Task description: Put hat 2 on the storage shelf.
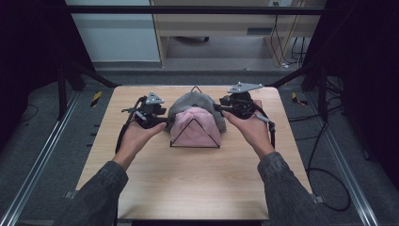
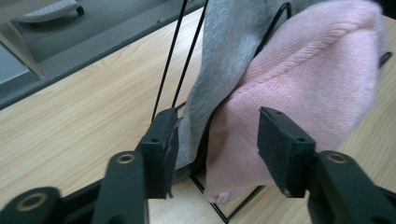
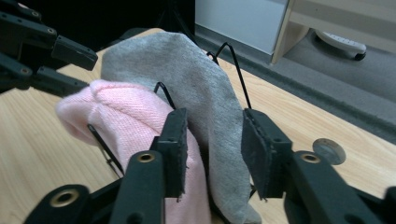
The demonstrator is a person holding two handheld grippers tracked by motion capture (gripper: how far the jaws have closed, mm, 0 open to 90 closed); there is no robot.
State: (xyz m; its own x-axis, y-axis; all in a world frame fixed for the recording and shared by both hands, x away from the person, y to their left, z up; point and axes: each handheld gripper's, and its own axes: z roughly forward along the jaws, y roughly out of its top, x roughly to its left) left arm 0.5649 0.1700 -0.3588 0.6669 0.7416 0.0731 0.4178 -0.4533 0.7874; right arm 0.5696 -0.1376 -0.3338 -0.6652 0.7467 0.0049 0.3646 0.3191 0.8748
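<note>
A pink knit hat point(image 1: 195, 126) and a grey hat point(image 1: 188, 101) hang side by side over a black wire rack point(image 1: 195, 147) in the middle of the wooden table point(image 1: 188, 188). My left gripper point(image 1: 165, 121) is at the rack's left end. In the left gripper view its jaws point(image 2: 217, 140) stand open around the lower edges of the grey hat point(image 2: 224, 56) and the pink hat point(image 2: 317, 70). My right gripper point(image 1: 217, 109) is at the rack's right end, open point(image 3: 212, 144), with the grey hat point(image 3: 196, 79) loose between its pads and the pink hat point(image 3: 126, 112) beside it.
A small round grey disc point(image 3: 329, 150) lies on the table near the right gripper. Beyond the table's far edge are grey floor, a wooden cabinet point(image 1: 226, 23) and a power strip point(image 3: 338, 42). Cables point(image 1: 324, 179) run on the floor at the right.
</note>
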